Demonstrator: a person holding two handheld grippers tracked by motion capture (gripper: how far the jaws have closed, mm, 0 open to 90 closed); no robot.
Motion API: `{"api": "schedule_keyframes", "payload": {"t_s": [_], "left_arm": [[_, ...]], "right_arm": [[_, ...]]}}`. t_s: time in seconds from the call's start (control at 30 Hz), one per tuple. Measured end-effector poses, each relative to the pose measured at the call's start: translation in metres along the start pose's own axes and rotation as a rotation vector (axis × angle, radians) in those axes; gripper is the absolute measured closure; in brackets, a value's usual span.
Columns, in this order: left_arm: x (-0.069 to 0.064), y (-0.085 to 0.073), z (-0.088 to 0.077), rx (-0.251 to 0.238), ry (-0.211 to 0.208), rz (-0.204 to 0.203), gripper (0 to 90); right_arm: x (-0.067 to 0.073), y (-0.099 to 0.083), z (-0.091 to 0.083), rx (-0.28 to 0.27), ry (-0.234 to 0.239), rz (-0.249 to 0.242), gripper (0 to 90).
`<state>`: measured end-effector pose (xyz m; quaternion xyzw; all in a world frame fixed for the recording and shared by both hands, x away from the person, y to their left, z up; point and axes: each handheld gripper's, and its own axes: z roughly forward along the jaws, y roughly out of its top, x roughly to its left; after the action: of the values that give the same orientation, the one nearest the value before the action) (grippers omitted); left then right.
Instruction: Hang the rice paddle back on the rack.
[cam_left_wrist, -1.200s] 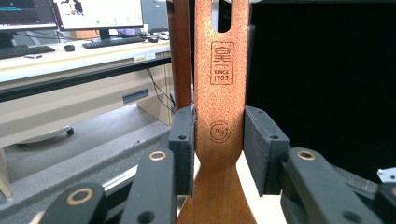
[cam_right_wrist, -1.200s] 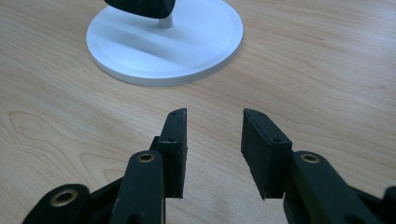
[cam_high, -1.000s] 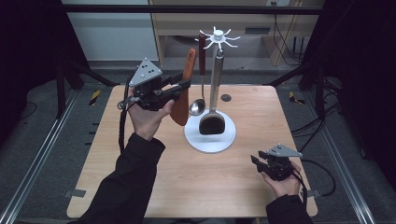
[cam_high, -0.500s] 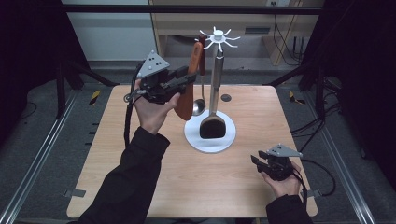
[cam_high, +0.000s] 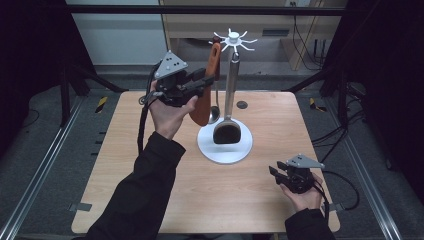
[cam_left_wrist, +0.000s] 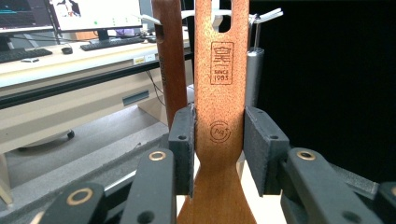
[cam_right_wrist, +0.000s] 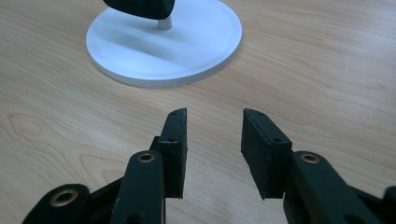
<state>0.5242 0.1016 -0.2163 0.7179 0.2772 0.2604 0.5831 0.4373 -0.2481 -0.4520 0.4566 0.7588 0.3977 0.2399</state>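
Two grippers work at a wooden table (cam_high: 150, 165) in the high view. The left gripper (cam_high: 207, 82), held up in a raised hand, has its jaws closed on the handle of a wooden spatula (cam_high: 205, 95) that hangs upright beside the white utensil stand (cam_high: 226, 145). The spatula's top reaches the spoked hanger head (cam_high: 233, 40); whether its hole sits on a hook is hard to tell from here. A metal ladle (cam_high: 215, 107) hangs just behind the spatula, and a dark-headed turner (cam_high: 229, 132) hangs against the steel pole with its head over the round base. The right gripper (cam_high: 276, 172) rests low near the table's right front corner, well apart from the stand, jaws parted with nothing between them.

From the left gripper view, both black pads (cam_left_wrist: 182, 140) press the flat sides of the spatula (cam_left_wrist: 220, 84) just above where the handle widens. A burned-in stamp shows on the handle, with a slot at its top. A darker wooden handle (cam_left_wrist: 170, 65) hangs just beside it, and the stand's pole (cam_left_wrist: 254, 77) stands behind.

From the right gripper view, the jaws stand apart over bare wood, pointing toward the white base (cam_right_wrist: 187, 42), under the turner's dark head (cam_right_wrist: 140, 8).
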Motion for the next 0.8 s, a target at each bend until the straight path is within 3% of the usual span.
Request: {"api": "schedule_keyframes", "payload": {"t_s": [0.8], "left_arm": [[-0.002,-0.006,0.021,0.017,0.011,-0.015,65.7]], "right_arm": [[0.0,0.0,0.0,-0.002,0.001,0.001,61.8]]}}
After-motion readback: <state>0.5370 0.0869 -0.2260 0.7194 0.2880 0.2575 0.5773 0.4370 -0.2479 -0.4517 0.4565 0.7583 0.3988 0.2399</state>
